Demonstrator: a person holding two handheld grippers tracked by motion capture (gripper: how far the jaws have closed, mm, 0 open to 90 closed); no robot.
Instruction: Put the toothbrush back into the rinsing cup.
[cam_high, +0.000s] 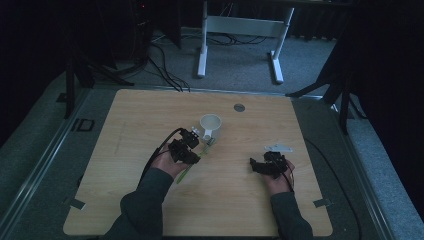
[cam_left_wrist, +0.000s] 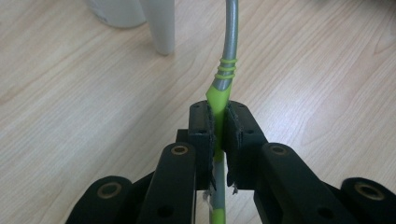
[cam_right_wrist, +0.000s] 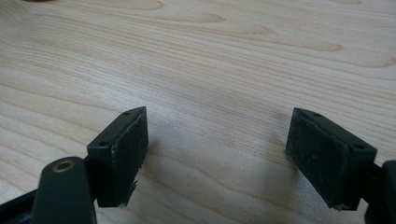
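Two claws, one in use: the work appears to be getting the utensil to the cup; roughly halfway by my reading.
Done: pick-up looks finished; the utensil is firmly pinched, though whether it is fully clear of the table I cannot tell.
Left: carry its far end over the cup rim, lower it in, release. Nothing shows inside the cup from the high view.
Table (cam_high: 125, 200): pale wood, under both claws.
Cup (cam_high: 210, 125): white, upright, just ahead of the left claw's tips. In the left gripper view its base (cam_left_wrist: 119, 11) and what seems to be its handle stand up and to the left of the jaws, close but apart from them.
Left claw (cam_high: 196, 141): pressed together on the utensil. Seen along its jaws (cam_left_wrist: 219, 116), the pads clamp the green grip from both sides, with no gap showing.
Right claw (cam_high: 256, 166): spread wide, nothing between the pads (cam_right_wrist: 217, 140), low over bare wood, well apart from the cup.
Utensil (cam_left_wrist: 227, 56): grey shaft, green grip with three green rings; runs straight out ahead of the left jaws, its tail trailing back beneath the hand (cam_high: 186, 172). Its far end is cut off, so the type is uncertain.
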